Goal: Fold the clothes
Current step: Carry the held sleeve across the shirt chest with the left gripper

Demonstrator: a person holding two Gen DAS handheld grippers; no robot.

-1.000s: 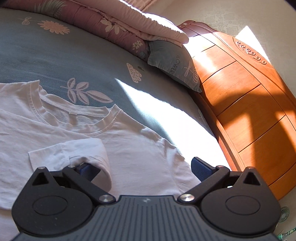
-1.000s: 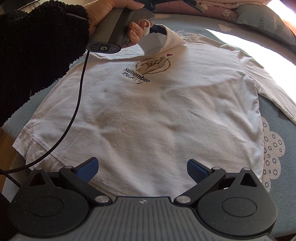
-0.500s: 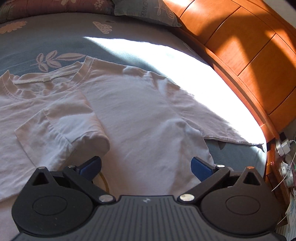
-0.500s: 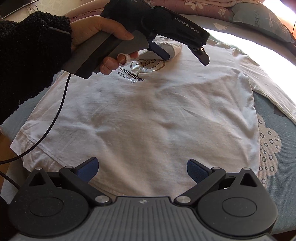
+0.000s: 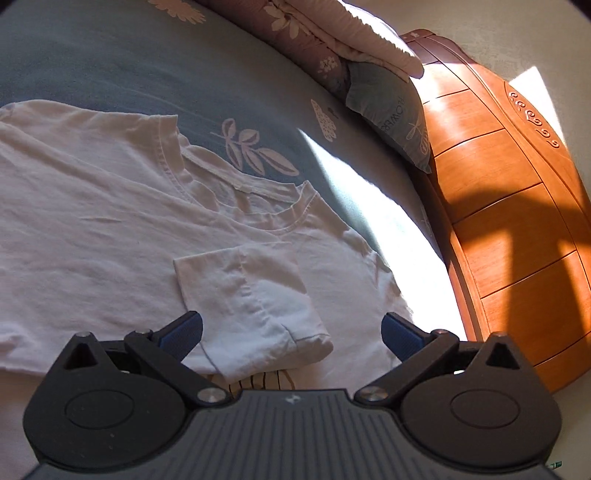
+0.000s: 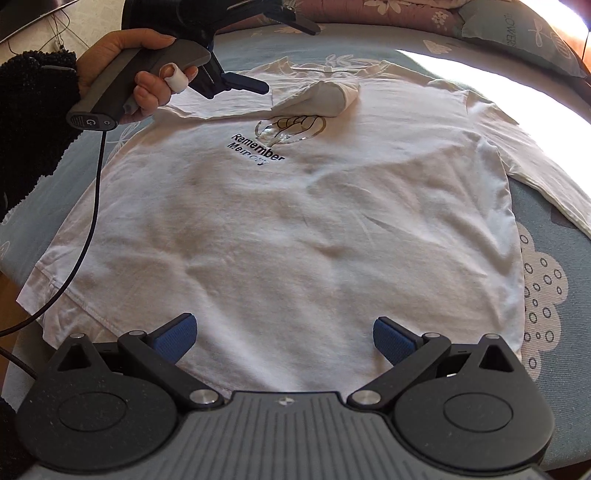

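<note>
We see the white T-shirt (image 6: 295, 229) flat on the bed (image 6: 554, 295), collar toward the pillow (image 5: 391, 110), one sleeve (image 5: 251, 306) folded inward (print partly covered); both grippers' (image 5: 291, 332) (image 6: 284, 336) jaws spread, empty.

Pillow (image 5: 391, 110) leans against wooden headboard (image 5: 517, 221).

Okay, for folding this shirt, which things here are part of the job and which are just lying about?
Part of the job:
white T-shirt, flat on the bed
its folded-in sleeve
left tongs, open
right tongs, open

Just lying about:
grey pillow
folded quilt
wooden headboard
blue bedsheet
</note>
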